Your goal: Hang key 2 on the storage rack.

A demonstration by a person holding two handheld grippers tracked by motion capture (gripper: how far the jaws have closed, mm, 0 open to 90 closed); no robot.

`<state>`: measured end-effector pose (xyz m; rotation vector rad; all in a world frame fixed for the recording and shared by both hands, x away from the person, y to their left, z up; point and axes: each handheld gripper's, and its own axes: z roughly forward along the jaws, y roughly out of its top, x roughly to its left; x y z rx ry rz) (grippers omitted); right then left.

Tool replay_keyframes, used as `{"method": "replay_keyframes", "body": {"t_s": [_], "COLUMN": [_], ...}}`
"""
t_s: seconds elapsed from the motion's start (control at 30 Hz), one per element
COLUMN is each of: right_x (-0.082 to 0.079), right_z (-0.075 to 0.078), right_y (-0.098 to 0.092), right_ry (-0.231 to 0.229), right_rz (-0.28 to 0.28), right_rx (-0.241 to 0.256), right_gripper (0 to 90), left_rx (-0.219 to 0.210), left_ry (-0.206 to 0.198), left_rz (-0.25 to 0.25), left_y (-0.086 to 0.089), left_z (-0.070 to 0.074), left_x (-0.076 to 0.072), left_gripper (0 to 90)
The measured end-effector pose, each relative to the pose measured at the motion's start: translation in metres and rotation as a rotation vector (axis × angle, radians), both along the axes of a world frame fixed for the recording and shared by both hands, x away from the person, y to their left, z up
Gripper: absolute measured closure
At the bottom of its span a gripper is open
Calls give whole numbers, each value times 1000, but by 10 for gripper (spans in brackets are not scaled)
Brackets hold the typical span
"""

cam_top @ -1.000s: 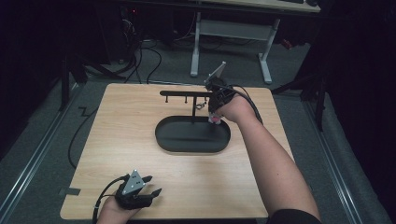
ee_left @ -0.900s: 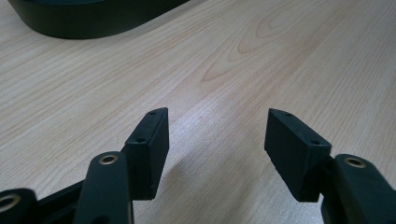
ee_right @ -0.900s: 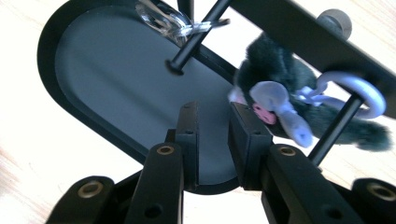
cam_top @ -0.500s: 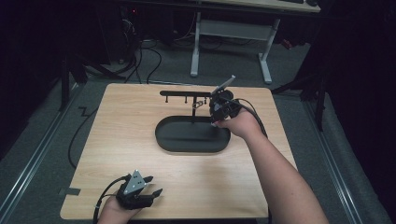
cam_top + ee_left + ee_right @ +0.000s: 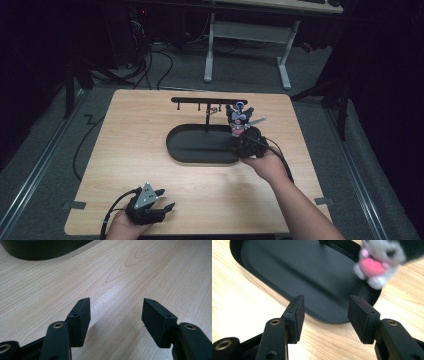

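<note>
Black-and-grey plush toy (image 5: 382, 261) hangs at the upper right of the right gripper view, up and right of the empty, open right tool (image 5: 325, 315), above the tray's (image 5: 287, 270) end (left tool (image 5: 115, 315), also open, lies far off).

One plush toy (image 5: 240, 119), one black tray (image 5: 200, 145), two hand-held grippers.

The table (image 5: 150, 150) is pale wood with a wavy grain, and the oval tray (image 5: 200, 145) on it is plain matt black. At the tray's three o'clock edge, the small plush toy (image 5: 378, 263) is grey and white with a pink heart; both grippers (image 5: 116, 315) (image 5: 324, 315) are black.
</note>
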<state>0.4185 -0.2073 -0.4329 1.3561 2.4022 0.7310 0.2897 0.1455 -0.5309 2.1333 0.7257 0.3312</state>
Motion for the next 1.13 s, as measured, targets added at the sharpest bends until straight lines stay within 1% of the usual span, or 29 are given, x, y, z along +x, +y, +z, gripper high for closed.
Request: {"method": "replay_keyframes", "body": {"t_s": [0.03, 0.1, 0.13, 0.2, 0.27, 0.3, 0.37, 0.47, 0.5, 0.53, 0.6, 0.63, 0.67, 0.7, 0.73, 0.77, 0.83, 0.87, 0.93, 0.97, 1.03, 1.13], "right_x": [-6, -16, -21, -34, -51, -57, -74, -98, -103, -112, -123, -127, -132, -134, -138, -140, -141, -141, -139, -139, -138, -137], "right_z": [-5, -14, -18, -27, -38, -42, -55, -74, -78, -84, -90, -90, -90, -90, -91, -93, -93, -92, -89, -89, -90, -92], "right_y": [-2, -6, -7, -12, -16, -17, -20, -24, -25, -27, -30, -32, -34, -35, -34, -33, -31, -29, -29, -30, -31, -31], "right_ry": [-18, -36, -46, -78, -116, -123, -142, -181, -188, -192, -212, -216, -209, -215, -232, -246, -259, -278, -310, -316, -306, -296], "right_rz": [-4, -5, -6, -19, -44, -44, -46, -45, -42, -48, -41, -35, -42, -42, -37, -28, -14, -6, -4, -7, -8, -8], "right_rx": [5, 16, 25, 50, 90, 105, 139, 152, 159, 166, 162, 174, 201, 208, 218, 214, 198, 184, 189, 198, 208, 200], "right_gripper": [472, 467, 468, 464, 452, 450, 438, 418, 412, 406, 396, 384, 365, 343, 330, 326, 306, 299, 293, 292, 291, 284], "left_rx": [-2, -2, -4, -3, -7, -7, -11, -22, -26, -27, -33, -37, -38, -36, -38, -39, -42, -43, -44, -46, -51, -53], "left_ry": [1, 1, 1, 0, 2, 3, 5, 10, 11, 11, 10, 12, 13, 17, 18, 19, 17, 15, 16, 15, 11, 11], "left_rz": [2, 4, 4, 4, 3, 3, 5, 5, 5, 4, 3, 1, 2, 2, 4, 5, 4, 6, 7, 8, 13, 18], "left_y": [0, 0, 0, -1, 0, 0, 1, 1, 1, 0, 0, 0, -1, -1, -2, -2, -2, -2, -2, -2, -2, 0], "left_z": [0, 0, 0, 0, 0, 0, 0, 1, 1, 1, 2, 2, 2, 2, 1, 1, 2, 2, 2, 3, 3, 4], "left_x": [0, 0, 0, -1, 0, 0, 0, 0, 0, -1, -1, -1, -2, -2, -2, -2, -2, -3, -3, -3, -4, -3], "left_gripper": [408, 408, 408, 408, 408, 408, 408, 408, 408, 408, 408, 409, 408, 408, 408, 408, 408, 408, 408, 408, 408, 408]}}
